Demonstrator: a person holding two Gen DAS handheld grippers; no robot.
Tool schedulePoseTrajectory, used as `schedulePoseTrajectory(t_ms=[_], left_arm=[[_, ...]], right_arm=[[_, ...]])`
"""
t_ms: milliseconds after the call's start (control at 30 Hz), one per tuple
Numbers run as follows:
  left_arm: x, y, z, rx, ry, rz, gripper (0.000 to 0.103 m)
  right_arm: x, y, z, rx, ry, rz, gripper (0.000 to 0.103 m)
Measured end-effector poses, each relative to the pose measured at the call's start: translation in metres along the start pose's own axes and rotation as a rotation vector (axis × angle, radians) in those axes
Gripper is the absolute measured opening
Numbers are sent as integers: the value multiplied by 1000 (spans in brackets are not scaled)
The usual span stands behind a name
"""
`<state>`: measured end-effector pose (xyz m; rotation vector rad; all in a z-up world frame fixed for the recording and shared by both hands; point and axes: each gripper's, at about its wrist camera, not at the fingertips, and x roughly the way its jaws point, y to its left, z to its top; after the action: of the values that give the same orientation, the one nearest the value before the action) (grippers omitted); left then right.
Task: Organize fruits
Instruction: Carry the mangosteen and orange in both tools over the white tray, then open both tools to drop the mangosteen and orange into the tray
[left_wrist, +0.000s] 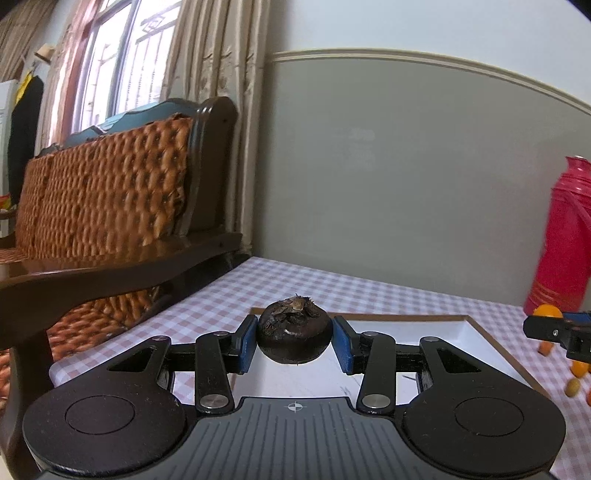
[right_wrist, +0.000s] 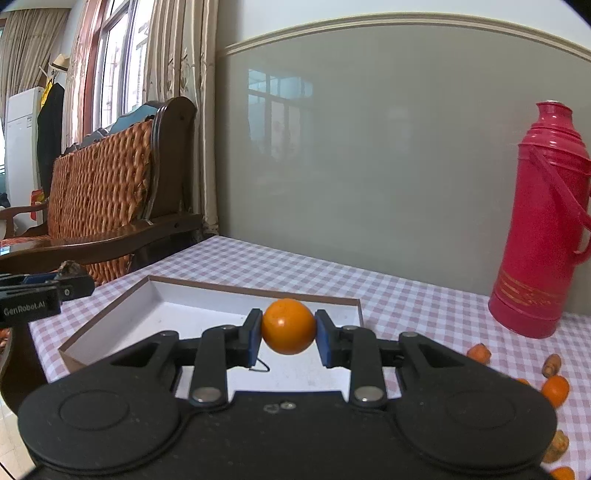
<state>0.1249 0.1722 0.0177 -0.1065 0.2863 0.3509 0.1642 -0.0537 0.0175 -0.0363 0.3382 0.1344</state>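
Carrying step: left gripper (left_wrist: 294, 341) jaws clamp a dark water chestnut (left_wrist: 293, 331), right gripper (right_wrist: 288, 338) jaws an orange kumquat (right_wrist: 288, 326), above the white tray (right_wrist: 122, 314); next, lower and release inside.

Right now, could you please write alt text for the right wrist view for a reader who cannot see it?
The right tongs grip a small orange fruit above a shallow white box on a checked tablecloth. A red thermos stands at the right, more fruit lies loose beside it, and the left tongs show at the left edge.
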Motion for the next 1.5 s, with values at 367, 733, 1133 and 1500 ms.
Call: schedulePoseTrajectory(t_ms=[367,733,1133,1500], left_arm=[[31,7,-3,4,41,27,43],[51,6,1,12,51,43,43],[65,11,-2,3,31,108,103],[65,14,-2,7,28,113,103]], right_arm=[[37,-7,5,37,23,-1,22],[68,-13,8,39,68,-9,22],[97,-15,11,2,99,-82,89],[93,-8,7,0,80,-37,94]])
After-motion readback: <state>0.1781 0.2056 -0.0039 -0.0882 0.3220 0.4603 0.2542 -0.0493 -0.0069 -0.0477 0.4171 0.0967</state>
